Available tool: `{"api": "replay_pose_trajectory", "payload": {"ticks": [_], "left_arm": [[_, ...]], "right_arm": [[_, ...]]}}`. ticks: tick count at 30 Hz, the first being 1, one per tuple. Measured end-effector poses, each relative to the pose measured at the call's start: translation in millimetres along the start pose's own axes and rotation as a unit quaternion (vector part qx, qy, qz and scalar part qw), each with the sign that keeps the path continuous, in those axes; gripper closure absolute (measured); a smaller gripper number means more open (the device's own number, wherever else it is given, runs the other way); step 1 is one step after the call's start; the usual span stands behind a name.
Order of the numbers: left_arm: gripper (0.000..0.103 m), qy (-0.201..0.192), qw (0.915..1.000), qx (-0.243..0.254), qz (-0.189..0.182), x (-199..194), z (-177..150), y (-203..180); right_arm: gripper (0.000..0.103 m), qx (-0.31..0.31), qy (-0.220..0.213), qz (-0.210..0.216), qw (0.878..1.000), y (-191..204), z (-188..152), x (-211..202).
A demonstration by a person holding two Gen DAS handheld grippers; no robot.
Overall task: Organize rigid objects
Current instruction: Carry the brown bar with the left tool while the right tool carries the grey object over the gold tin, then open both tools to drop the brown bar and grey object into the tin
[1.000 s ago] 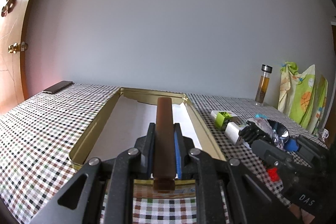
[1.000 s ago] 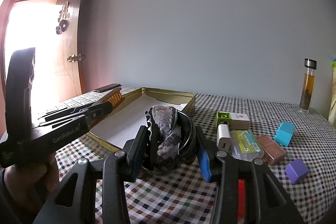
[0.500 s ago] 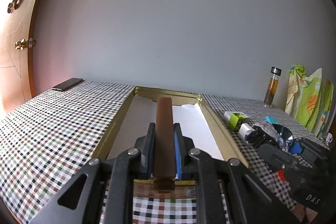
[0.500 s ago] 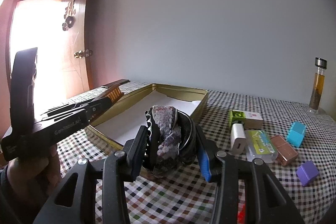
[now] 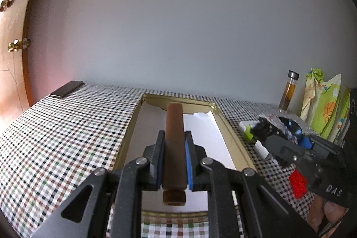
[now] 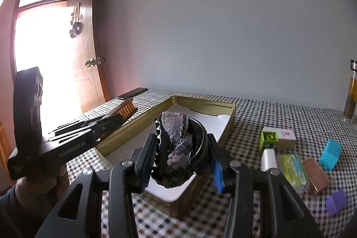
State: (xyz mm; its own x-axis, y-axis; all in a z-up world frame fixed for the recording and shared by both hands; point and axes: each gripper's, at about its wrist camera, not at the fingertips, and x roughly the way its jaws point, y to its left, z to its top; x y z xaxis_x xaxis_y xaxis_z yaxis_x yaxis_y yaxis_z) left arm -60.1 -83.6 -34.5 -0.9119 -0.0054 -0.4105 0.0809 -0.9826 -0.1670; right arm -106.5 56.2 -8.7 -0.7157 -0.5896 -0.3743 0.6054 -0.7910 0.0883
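My left gripper (image 5: 174, 148) is shut on a long brown brush (image 5: 174, 139), held lengthwise above the near end of a shallow gold tin tray (image 5: 232, 137) lined with white paper. In the right wrist view the same brush (image 6: 126, 107) shows its bristles over the tray's left wall. My right gripper (image 6: 181, 155) is shut on a round black object with a purple patterned cover (image 6: 178, 144), held above the tray's near right corner (image 6: 198, 184). It also shows at right in the left wrist view (image 5: 279, 126).
On the checked tablecloth right of the tray lie a green-and-white box (image 6: 277, 137), a white charger (image 6: 268, 158), a green packet (image 6: 293, 167), a copper block (image 6: 315, 176), a cyan cube (image 6: 330, 154) and a purple cube (image 6: 337, 202). A glass bottle (image 5: 289, 90) and a phone (image 5: 67, 89) stand near the wall.
Both grippers have moved left and forward over the tray with their loads. The right gripper, earlier beside the tray, now hangs over its near right corner.
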Motion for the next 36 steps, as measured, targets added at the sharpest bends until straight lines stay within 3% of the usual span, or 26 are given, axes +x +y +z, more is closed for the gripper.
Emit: {"api": "replay_pose_trajectory", "payload": {"ticks": [18,32,36], "left_arm": [[0.089,0.109,0.9940,0.010,0.008,81.8,32.1,3.8],[0.089,0.163,0.9852,0.035,0.041,114.6,40.2,4.9],[0.089,0.171,0.9841,0.031,0.035,118.4,39.4,7.8]], "right_arm": [[0.056,0.042,0.103,-0.023,0.994,-40.6,22.5,98.9],[0.056,0.037,0.146,-0.032,0.988,-39.5,28.1,129.2],[0.056,0.035,0.152,-0.038,0.987,-39.5,25.6,134.7]]}}
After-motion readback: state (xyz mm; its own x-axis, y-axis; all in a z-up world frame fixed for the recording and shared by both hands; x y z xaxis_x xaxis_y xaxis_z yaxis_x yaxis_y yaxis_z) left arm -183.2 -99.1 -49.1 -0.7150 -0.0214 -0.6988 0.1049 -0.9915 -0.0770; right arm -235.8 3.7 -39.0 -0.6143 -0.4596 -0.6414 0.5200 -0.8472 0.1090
